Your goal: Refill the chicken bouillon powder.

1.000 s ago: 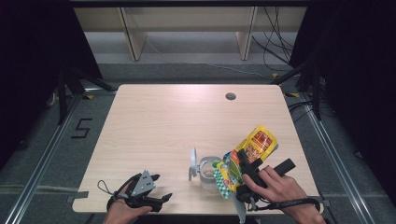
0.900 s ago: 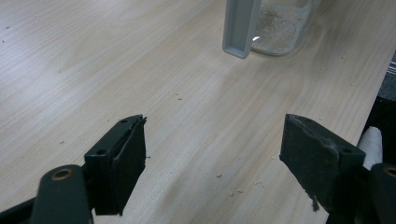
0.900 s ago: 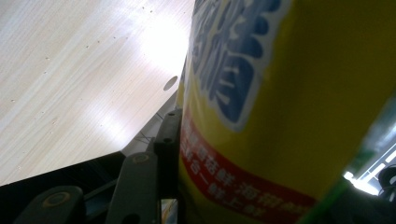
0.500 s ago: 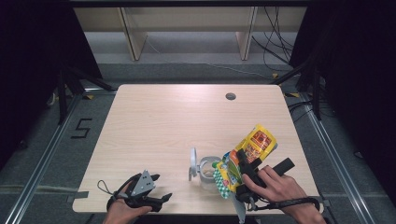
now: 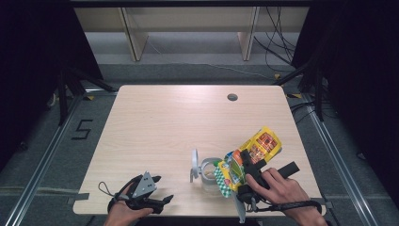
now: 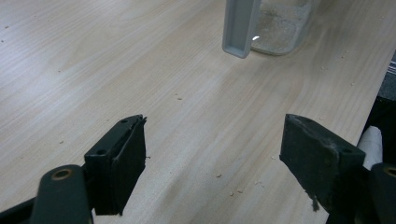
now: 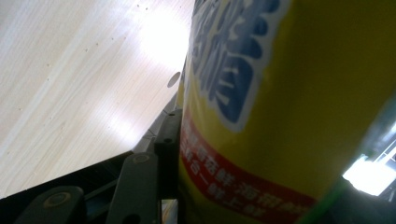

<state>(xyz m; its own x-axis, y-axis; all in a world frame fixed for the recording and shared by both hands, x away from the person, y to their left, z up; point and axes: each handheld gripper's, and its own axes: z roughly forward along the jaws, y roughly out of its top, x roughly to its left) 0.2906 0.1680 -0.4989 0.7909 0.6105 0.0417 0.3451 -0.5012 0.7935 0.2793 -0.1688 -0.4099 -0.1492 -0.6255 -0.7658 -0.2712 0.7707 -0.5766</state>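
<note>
A yellow snack bag [image 5: 258, 145] with a green-checked end hangs tilted over a clear jar [image 5: 208, 175] near the table's front edge. My right gripper [image 5: 243, 163] is shut on the bag, whose yellow side [image 7: 280, 116] presses against the left finger [image 7: 166, 154] in the right gripper view; the other finger is hidden behind it. The jar's grey lid [image 5: 194, 164] stands flipped open on its left side. The jar [image 6: 280, 28] holds a thin layer of pale crumbs. My left gripper [image 5: 162, 188] rests open at the front left, nothing between its fingers [image 6: 121, 158].
The light wooden table [image 5: 179, 122] has a round cable hole [image 5: 232, 97] at the back right. Small crumbs [image 6: 219, 175] lie scattered on the wood near my left gripper. Wooden shelving [image 5: 136, 33] and cables [image 5: 277, 42] stand beyond the far edge.
</note>
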